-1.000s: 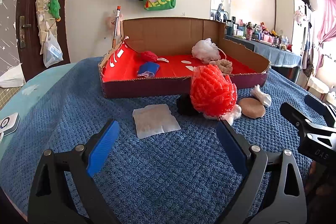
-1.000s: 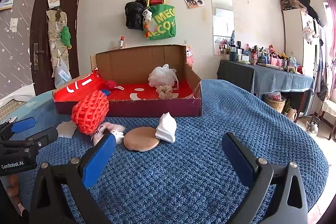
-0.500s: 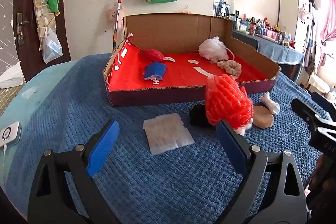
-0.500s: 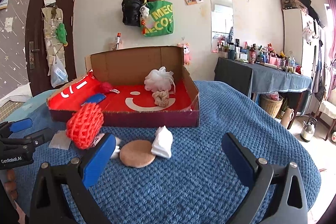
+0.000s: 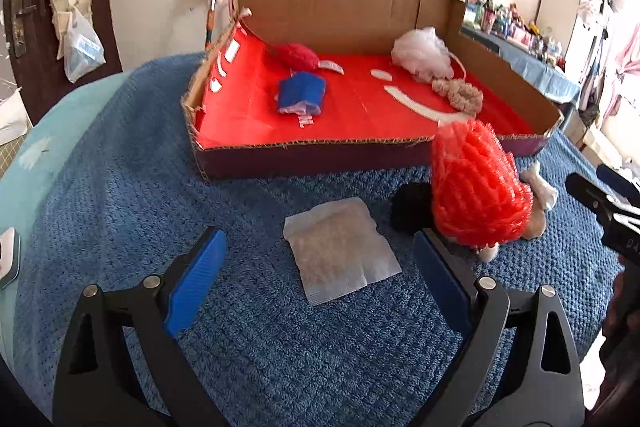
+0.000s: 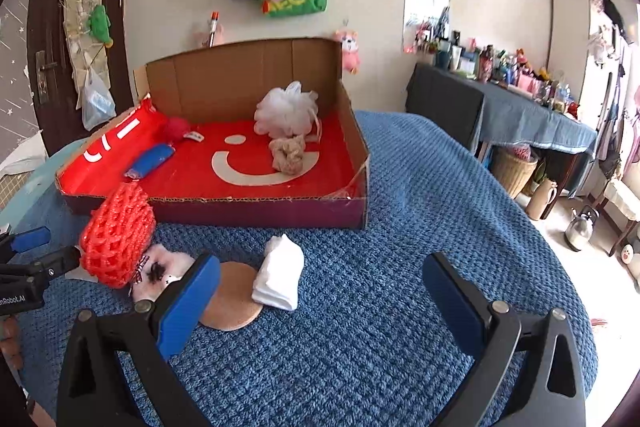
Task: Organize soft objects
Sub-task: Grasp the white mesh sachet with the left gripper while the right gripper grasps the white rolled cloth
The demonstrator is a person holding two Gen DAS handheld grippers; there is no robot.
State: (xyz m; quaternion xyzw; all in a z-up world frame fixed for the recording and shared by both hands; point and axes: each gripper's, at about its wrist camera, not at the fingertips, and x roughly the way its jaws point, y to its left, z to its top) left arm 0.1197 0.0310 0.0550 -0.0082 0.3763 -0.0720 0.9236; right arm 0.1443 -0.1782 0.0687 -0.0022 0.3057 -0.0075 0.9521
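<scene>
Hovering over the blue blanket (image 5: 120,187), each hand-held gripper (image 5: 316,267) (image 6: 320,291) gapes empty beside the red mesh ball (image 5: 476,187).

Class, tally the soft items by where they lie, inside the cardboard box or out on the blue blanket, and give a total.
Inside the cardboard box: 4 (white pouf, beige scrunchie, blue pouch, red fuzzy item)
On the blue blanket: 6
Total: 10
</scene>
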